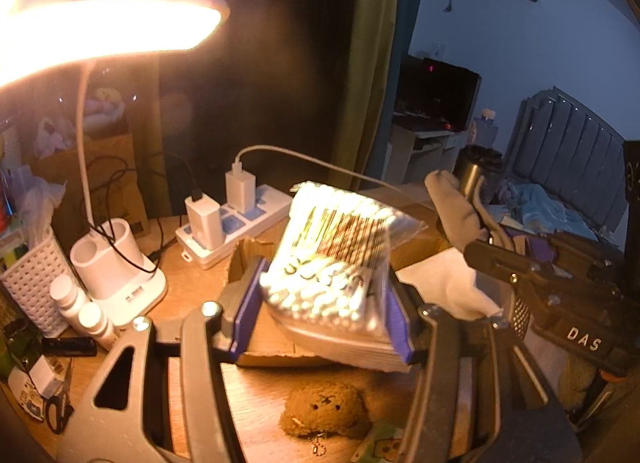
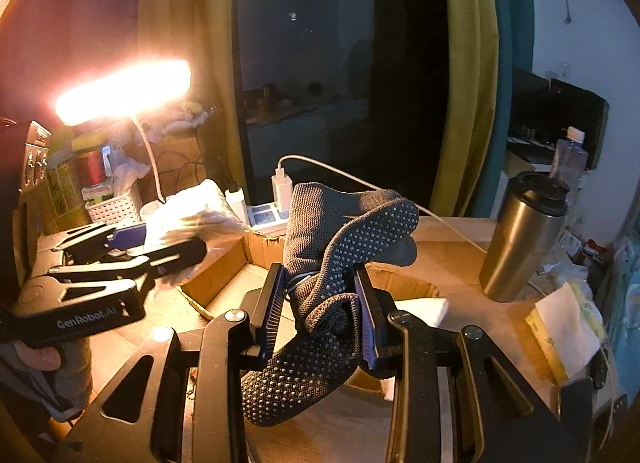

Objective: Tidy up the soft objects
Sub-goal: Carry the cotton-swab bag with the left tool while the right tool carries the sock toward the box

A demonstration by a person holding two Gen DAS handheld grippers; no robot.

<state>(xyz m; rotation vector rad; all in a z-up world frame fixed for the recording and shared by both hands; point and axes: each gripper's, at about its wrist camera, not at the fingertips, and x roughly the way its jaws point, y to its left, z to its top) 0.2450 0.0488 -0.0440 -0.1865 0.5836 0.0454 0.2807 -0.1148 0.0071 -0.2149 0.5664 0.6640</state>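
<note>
**Both tongs loaded above the open carton**

My left tongs (image 1: 324, 319) are pinched on a clear plastic bag of white-tipped cotton swabs (image 1: 334, 259); the blue-lined pads press its two sides and the bag is tilted, its upper end leaning away from the camera. It hangs over the torn flap of an open brown cardboard box (image 1: 244, 259). Below the tongs, on the wooden desk (image 1: 192, 287), lies a small brown plush toy with stitched eyes (image 1: 324, 409), apart from the bag.

My right tongs (image 2: 320, 315) are pinched on a bundle of grey knitted socks with dotted grip soles (image 2: 340, 259). One sock droops below the pads; the rest stands up above them. The bundle hangs over the same box (image 2: 224, 267).

Outward: a white power strip (image 1: 236, 223) carrying two white chargers sits behind the box. The lit desk lamp (image 1: 108, 27) stands on a white base at the left, beside a white lattice basket (image 1: 30, 283) and two small white bottles. A steel travel tumbler with a black lid (image 2: 524, 235) stands upright to the right of the box.
</note>
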